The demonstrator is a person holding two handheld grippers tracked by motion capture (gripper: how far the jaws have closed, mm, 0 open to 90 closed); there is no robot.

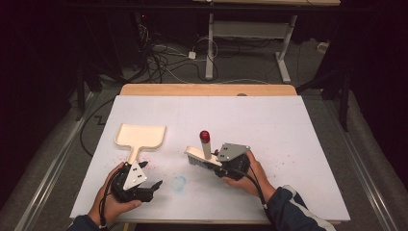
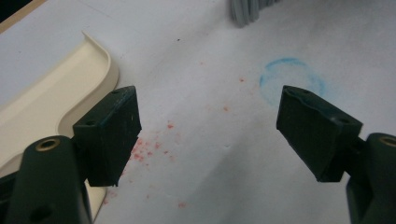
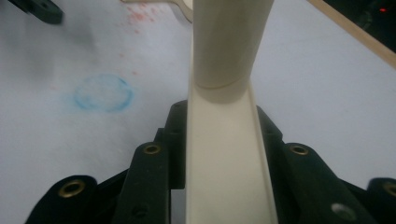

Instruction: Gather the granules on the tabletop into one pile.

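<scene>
While the right gripper [image 1: 217, 167] is clamped tight on the cream brush [image 1: 203, 153] handle near the tabletop's [image 1: 288, 125] front-middle, the left gripper [image 1: 151, 188] sits wide apart with nothing in it, near the front-left corner. Its own view catches red specks [image 2: 152, 149] and a blue ring [image 2: 292, 80] — faint from above. The dustpan [image 1: 140, 137] lies just behind the left gripper, toward the left edge.

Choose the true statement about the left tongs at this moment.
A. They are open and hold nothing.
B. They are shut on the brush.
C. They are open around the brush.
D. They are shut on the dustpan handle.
A: the left tongs stand wide apart over the white table with nothing between them, beside the dustpan.
</scene>
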